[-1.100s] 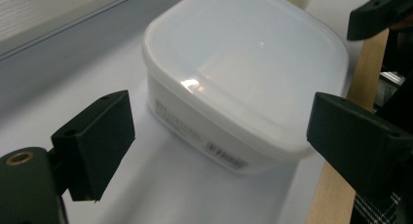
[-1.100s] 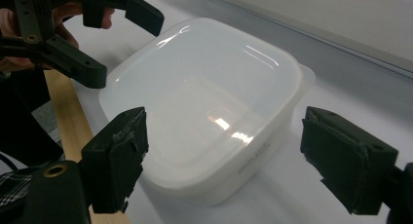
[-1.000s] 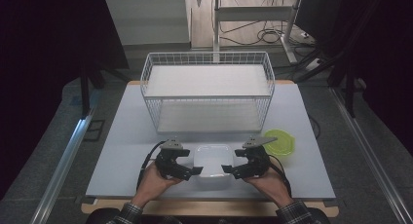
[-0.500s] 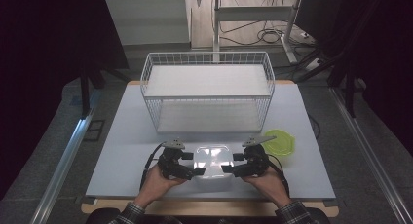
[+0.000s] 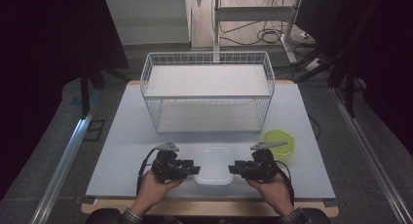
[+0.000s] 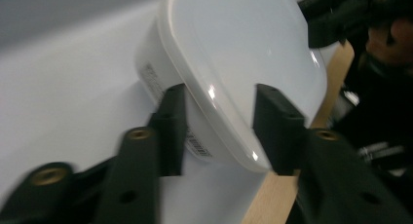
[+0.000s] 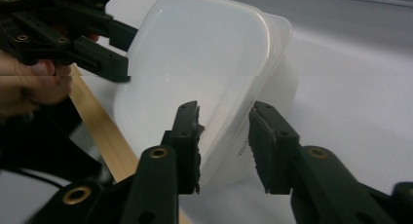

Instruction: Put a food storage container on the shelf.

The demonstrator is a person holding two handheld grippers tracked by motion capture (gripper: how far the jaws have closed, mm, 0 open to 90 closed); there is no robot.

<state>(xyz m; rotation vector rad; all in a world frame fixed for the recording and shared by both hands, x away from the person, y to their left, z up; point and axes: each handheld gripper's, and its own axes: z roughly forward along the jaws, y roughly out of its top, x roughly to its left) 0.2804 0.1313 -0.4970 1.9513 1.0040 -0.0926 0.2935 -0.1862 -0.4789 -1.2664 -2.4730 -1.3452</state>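
Table [image 5: 122, 151]: a pale surface with a wooden front edge. At its far half stands a white wire basket [image 5: 208, 92], open-topped and empty as far as can be seen.

Container [image 5: 213, 164]: a white lidded plastic box with rounded corners, located at the near centre of the table, close to the front edge and well apart from the basket. A small yellow-green bowl [image 5: 279, 141] sits just beyond the right hand.

Left gripper [image 5: 193, 169] straddles the box's left rim; right gripper [image 5: 233, 169] straddles its right rim. In each gripper view the jaws stand one above the lid and one below the lip, spread wider than the rim. Whether the pads already bear on it cannot be told; both read as parted rather than clenched.

Handling judgement: the box appears thin-walled, translucent and probably light, possibly empty. The lid is glossy and likely slippery. The wall would flex under a hard squeeze. The projecting lid rim is the stiffest purchase, and holds on opposite sides should keep the box level.

View differences: the high view gives the layout and the symmetry of the two hands. The left gripper view alone shows a printed label [image 6: 156, 83] on the side wall. The right gripper view shows the lid's raised edge and the opposite gripper at the far rim.
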